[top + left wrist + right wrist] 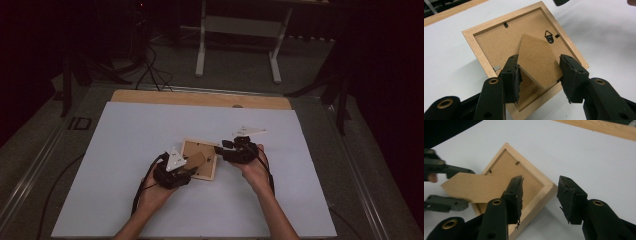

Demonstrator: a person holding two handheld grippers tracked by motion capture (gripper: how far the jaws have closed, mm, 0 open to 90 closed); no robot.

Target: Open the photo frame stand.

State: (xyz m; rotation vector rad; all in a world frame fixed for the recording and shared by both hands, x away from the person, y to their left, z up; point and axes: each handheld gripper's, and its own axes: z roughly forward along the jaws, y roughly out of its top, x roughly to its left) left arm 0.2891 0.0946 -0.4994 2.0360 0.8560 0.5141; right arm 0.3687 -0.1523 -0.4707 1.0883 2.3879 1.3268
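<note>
L fingers (540,75) straddle frame's (481,43) stand flap (537,60), maybe gripping; R fingers (540,195) wide, empty. Lift flap gently, frame steadied.

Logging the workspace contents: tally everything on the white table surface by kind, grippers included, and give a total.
Wooden picture frame, lying face down: 1
Fibreboard stand flap on the frame's back: 1
Hand-held grippers: 2, the left gripper with fingers on either side of the flap, the right gripper over the frame's corner
Total: 4
</note>
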